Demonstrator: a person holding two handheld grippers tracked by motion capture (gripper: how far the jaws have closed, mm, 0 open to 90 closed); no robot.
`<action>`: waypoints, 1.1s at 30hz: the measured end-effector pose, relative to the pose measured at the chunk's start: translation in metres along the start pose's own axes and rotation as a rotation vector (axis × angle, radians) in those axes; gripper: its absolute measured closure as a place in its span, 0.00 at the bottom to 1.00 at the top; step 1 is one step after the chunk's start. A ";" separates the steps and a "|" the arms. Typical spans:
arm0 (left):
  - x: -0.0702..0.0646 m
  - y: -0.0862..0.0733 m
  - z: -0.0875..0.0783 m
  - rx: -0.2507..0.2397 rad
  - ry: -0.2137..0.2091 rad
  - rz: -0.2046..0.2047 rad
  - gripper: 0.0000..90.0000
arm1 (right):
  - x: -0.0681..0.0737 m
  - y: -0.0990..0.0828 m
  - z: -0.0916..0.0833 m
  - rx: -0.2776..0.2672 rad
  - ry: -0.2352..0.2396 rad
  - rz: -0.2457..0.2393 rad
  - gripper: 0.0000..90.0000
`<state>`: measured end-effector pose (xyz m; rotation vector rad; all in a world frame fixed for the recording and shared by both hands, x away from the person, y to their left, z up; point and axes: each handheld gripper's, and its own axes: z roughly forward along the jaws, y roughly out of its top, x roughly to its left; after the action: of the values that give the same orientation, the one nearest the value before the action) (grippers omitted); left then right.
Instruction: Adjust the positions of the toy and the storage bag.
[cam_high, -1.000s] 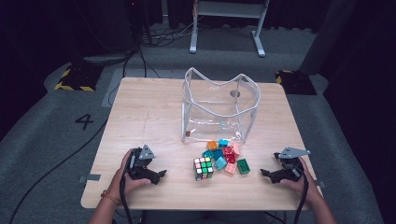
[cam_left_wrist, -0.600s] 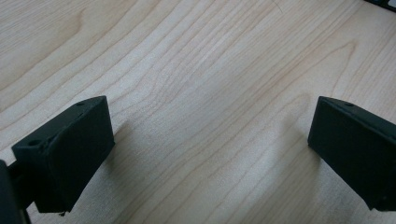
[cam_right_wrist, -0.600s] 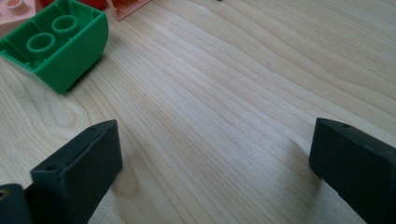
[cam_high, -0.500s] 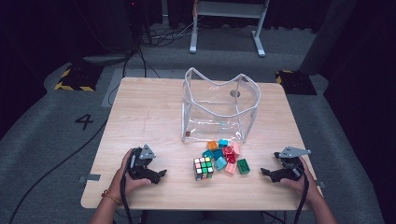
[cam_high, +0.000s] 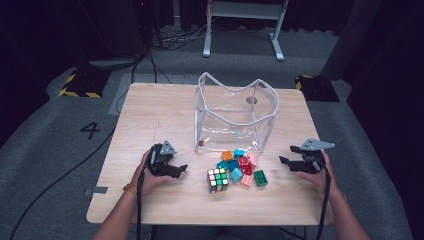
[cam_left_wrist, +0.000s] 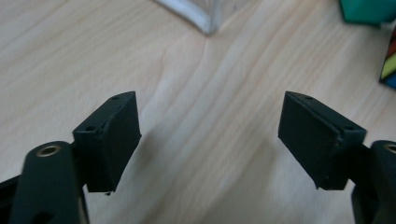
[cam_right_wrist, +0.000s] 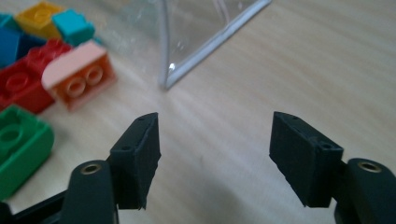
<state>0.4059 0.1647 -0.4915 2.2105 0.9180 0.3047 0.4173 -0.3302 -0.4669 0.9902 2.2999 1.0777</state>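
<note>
A Rubik's cube (cam_high: 218, 180) lies near the front of the wooden table (cam_high: 150, 115), beside a pile of coloured bricks (cam_high: 239, 164). A clear plastic bag (cam_high: 235, 117) stands open behind them. My left gripper (cam_high: 181, 171) is left of the cube, pointing toward it. Its jaws (cam_left_wrist: 210, 135) are open over bare wood and have just been closing with nothing between them. My right gripper (cam_high: 285, 156) is right of the pile, near a green brick (cam_high: 260, 177). Its jaws (cam_right_wrist: 215, 140) are open and have also just been closing on nothing.
In the right gripper view, the bag's white-edged corner (cam_right_wrist: 210, 42) is just ahead, with pink (cam_right_wrist: 79, 74), red (cam_right_wrist: 28, 79) and green (cam_right_wrist: 18, 144) bricks to the left. The left gripper view has the bag's corner (cam_left_wrist: 201, 16) ahead and the cube's edge (cam_left_wrist: 388, 65) at right.
Both hands have moved away from the table's front edge, toward the bag. The left gripper has edged toward the cube. The right one has risen a little.
</note>
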 end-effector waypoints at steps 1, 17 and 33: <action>0.001 0.005 0.001 -0.011 -0.002 -0.003 0.25 | -0.002 0.006 0.002 -0.010 -0.003 -0.007 0.40; 0.028 0.052 0.022 -0.135 0.014 -0.096 0.30 | -0.009 0.066 0.039 -0.081 0.037 -0.005 0.46; 0.007 0.072 0.017 -0.221 -0.057 -0.018 0.35 | 0.014 0.057 0.022 -0.087 0.099 -0.069 0.51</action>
<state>0.4564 0.1244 -0.4540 1.9977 0.8318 0.3174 0.4459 -0.2832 -0.4368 0.8357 2.3254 1.2119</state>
